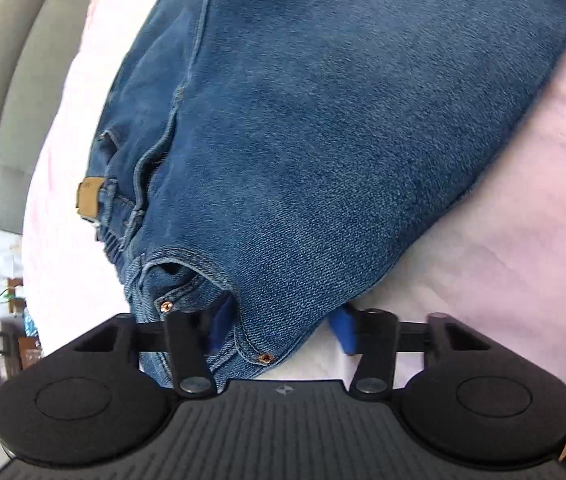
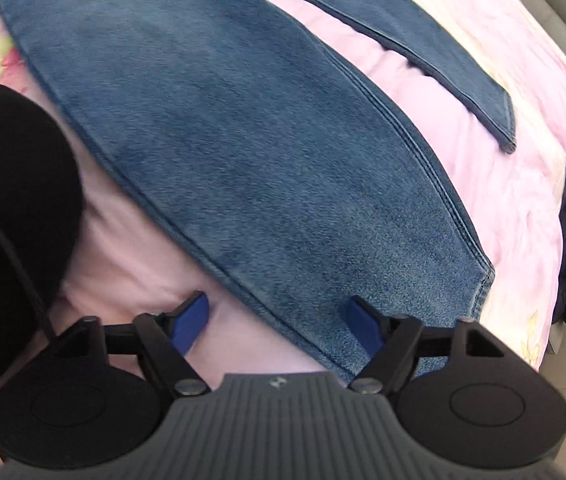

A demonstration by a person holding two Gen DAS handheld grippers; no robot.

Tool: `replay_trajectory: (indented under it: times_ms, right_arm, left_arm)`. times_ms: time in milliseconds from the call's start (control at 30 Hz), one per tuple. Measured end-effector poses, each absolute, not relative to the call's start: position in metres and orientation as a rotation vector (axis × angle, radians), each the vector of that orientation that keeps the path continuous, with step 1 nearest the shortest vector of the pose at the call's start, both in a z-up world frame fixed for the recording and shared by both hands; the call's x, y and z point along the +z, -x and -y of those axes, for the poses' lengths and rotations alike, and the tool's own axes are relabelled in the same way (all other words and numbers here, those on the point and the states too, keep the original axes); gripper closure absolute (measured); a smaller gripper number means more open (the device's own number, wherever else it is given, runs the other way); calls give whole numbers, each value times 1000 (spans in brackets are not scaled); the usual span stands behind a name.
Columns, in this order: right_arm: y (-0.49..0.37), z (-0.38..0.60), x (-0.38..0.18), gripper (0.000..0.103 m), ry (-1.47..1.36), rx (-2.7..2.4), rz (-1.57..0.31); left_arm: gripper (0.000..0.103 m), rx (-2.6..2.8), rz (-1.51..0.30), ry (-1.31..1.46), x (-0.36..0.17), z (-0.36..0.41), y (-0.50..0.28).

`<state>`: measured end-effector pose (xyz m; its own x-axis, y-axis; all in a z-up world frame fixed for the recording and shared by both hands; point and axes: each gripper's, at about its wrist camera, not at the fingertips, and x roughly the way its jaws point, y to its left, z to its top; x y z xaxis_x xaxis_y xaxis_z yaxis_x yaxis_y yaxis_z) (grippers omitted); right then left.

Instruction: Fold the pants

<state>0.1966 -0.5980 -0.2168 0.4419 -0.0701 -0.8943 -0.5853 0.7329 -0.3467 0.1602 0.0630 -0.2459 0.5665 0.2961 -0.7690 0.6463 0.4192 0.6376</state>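
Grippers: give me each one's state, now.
Left gripper: open, fingers straddling the jeans at the pocket corner.
Right gripper: open, over the jeans' leg hem, holding nothing.

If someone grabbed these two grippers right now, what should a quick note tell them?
Left gripper: open, straddling the pocket corner at the waist of the jeans, not clamped.
Right gripper: open, one finger over the near leg's hem, the other over the pink bedsheet.
The jeans lie spread on the bed, legs apart. No fold is made yet; all folding remains.
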Motion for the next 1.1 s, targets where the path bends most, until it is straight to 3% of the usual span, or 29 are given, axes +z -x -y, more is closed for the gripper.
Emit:
replay_trajectory:
  times_ms: [67, 133, 167, 200, 233, 267, 367, 833, 1100]
  right_arm:
    - [-195, 605, -219, 27, 685, 338, -1062]
    - [-194, 609, -217, 37, 688, 295, -1049]
    - [-196, 613, -216, 51, 699, 262, -1049]
    - [-195, 616, -215, 61, 707, 235, -1052]
    - [-195, 620, -212, 65, 699, 208, -1054]
    - [-196, 626, -209, 79, 674, 170, -1059]
    - [-195, 628, -197, 91, 650, 131, -1029]
    - [-245, 613, -51, 103, 703, -23, -750]
    - [-390, 606, -51, 103, 705, -42, -811]
  left_arm:
    - [63, -242, -982, -1165, -244, -62, -158]
    - [68, -211, -973, -1125, -241, -61, -158]
    - [70, -197, -969, -1098, -237, -62, -158]
    - [72, -183, -963, -1074, -234, -62, -159]
    - [73, -169, -958, -1052, -230, -62, -161]
    - [74, -155, -954, -1031, -227, -62, -161]
    - [76, -122, -941, -981, -214, -59, -160]
    - [79, -33, -843, -697, -80, -71, -211]
    - [79, 33, -1019, -592, -61, -76, -325]
